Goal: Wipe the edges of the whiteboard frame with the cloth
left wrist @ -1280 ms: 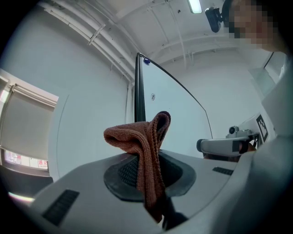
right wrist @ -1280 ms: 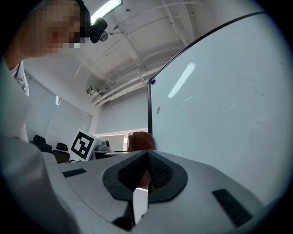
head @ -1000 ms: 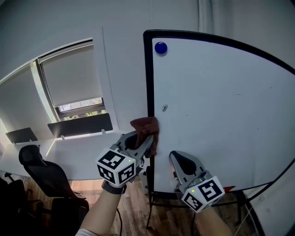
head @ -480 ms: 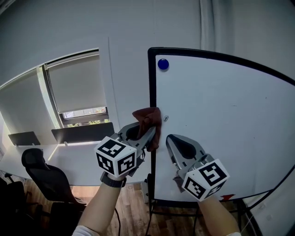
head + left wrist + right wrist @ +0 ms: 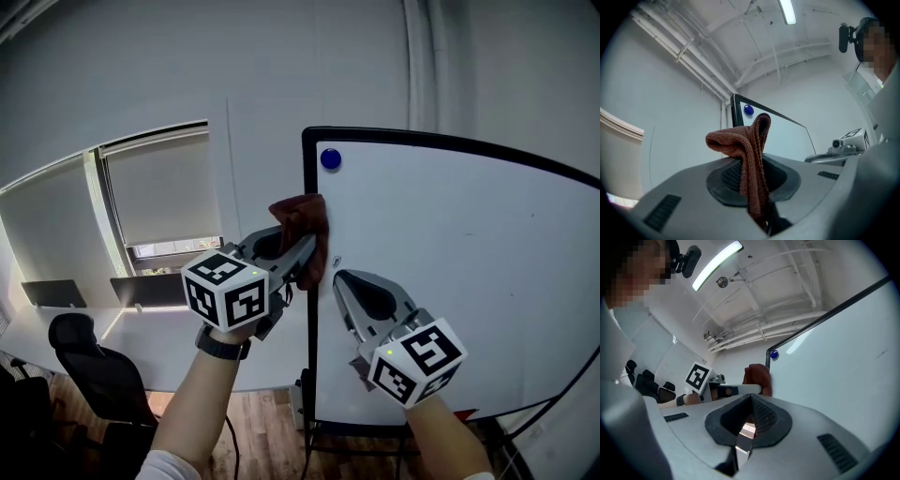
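Observation:
A brown cloth (image 5: 302, 225) is pinched in my left gripper (image 5: 305, 251), which is shut on it. The cloth bunches above the jaws and lies against the black left edge of the whiteboard frame (image 5: 307, 187), a little below the top left corner. In the left gripper view the cloth (image 5: 745, 145) stands up between the jaws, with the frame (image 5: 736, 112) behind it. My right gripper (image 5: 339, 277) is shut on nothing and hovers in front of the white board face, right of the cloth. From the right gripper view the cloth (image 5: 758, 376) shows beside the frame.
A blue magnet (image 5: 329, 158) sits near the board's top left corner. Left of the board are a wall, a window with a lowered blind (image 5: 164, 187), a long white desk (image 5: 141, 328) and a black chair (image 5: 89, 361). The board's stand (image 5: 309, 441) is on a wooden floor.
Both grippers and the cloth have risen along the frame's left edge, closer to the blue magnet. The head view has tilted upward.

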The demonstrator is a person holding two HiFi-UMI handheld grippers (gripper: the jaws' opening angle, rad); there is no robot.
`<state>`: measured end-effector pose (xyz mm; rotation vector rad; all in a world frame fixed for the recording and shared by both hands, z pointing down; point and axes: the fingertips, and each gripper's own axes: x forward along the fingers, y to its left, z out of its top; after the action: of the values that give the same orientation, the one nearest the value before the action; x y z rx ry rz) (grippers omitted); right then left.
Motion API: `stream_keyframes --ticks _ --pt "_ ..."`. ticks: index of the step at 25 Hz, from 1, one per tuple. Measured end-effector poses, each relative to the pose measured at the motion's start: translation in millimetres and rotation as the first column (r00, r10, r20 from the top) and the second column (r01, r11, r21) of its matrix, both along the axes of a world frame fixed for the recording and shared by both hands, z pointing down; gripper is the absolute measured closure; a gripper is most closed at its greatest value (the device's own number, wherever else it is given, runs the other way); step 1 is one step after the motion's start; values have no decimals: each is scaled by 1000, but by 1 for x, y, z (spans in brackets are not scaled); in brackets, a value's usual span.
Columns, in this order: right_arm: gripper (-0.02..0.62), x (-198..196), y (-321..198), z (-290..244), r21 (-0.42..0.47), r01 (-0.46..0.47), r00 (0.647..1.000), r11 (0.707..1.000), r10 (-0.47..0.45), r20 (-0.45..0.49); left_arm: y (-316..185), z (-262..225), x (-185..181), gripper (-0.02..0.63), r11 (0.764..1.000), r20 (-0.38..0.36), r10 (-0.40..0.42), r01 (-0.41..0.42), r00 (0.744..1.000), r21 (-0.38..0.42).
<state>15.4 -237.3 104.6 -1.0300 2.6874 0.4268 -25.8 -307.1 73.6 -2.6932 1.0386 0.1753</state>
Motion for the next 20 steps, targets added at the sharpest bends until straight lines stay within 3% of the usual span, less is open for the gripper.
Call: stream_keyframes --ticks 6,12,20 --pt "592 6 -1 -21 12 1 1000 1000 -1 2 -6 -59 -3 540 999 2 12 -12 1000 39" --pt "592 10 11 -6 33 -2 1000 999 2 3 3 -68 -3 540 997 2 28 -28 1000 68" --pt "592 15 1 0 -10 -12 1000 1000 12 9 -4 -54 -10 540 998 -67 52 -49 996 47"
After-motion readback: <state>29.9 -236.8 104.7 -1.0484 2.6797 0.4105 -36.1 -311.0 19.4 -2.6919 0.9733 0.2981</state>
